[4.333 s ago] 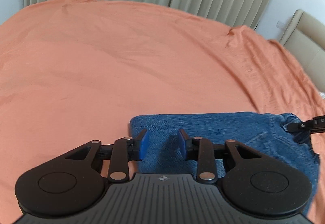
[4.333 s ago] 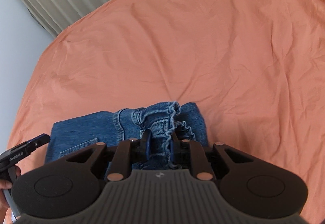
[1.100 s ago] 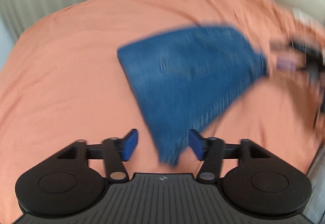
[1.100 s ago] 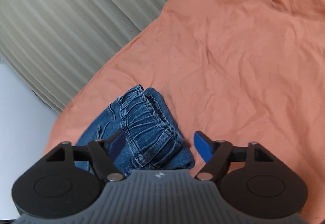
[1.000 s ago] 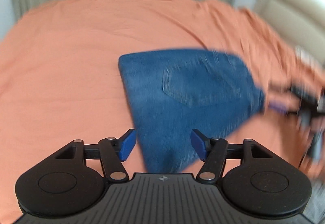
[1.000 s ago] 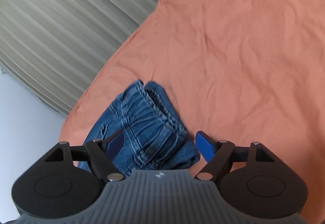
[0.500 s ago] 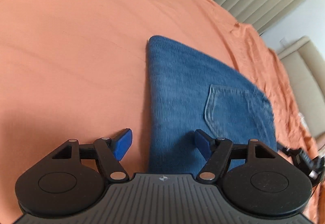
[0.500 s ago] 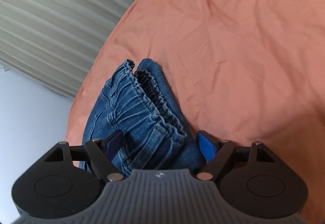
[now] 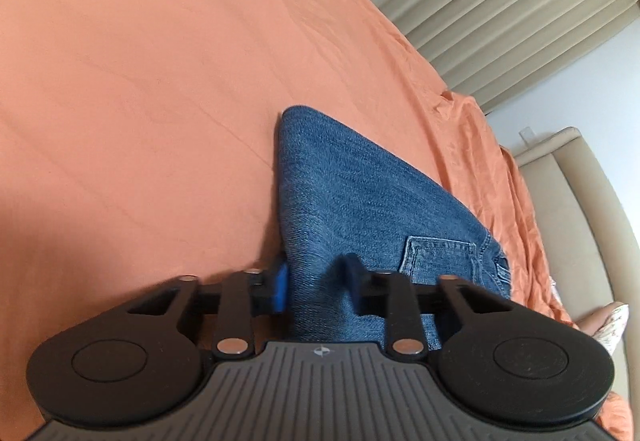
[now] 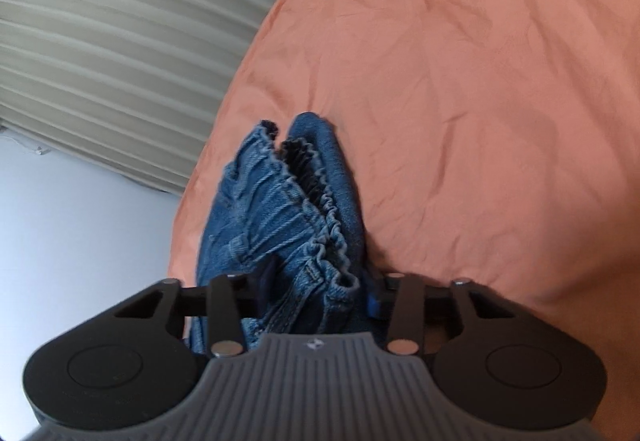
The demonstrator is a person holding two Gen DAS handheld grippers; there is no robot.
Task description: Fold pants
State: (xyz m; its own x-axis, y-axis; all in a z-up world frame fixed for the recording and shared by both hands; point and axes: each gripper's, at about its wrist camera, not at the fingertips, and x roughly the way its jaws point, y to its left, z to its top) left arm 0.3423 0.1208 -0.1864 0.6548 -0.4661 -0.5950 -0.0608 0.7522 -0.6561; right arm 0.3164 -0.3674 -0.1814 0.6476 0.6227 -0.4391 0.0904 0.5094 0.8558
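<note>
The left wrist view shows the smooth face of the folded jeans (image 9: 360, 201), with a stitched back pocket (image 9: 438, 257) near the far right edge and one folded corner pointing away over the orange bedsheet (image 9: 140, 81); the right wrist view shows what that view hides, the gathered elastic waistband (image 10: 296, 197) with its ruffled rim standing open in two layers, the dark inside of the band visible between them; the left view alone also takes in a beige padded headboard (image 9: 580, 193) at the right and pleated curtains (image 9: 500, 1) beyond the bed, while the right view has the curtains (image 10: 120, 41) on its left above a pale wall (image 10: 80, 221).

The jeans lie on the sheet, reaching from each gripper outward; the left gripper (image 9: 316, 283) has the near folded edge of the denim between its fingers, the blue pad (image 9: 281, 287) on the left pressed to the cloth and the other finger sunk into the fabric, so it is clamped on the jeans; the right gripper (image 10: 320, 291) has the bunched waistband end between its fingers, both pads tight against the thick bundle, gripping the jeans there too.
</note>
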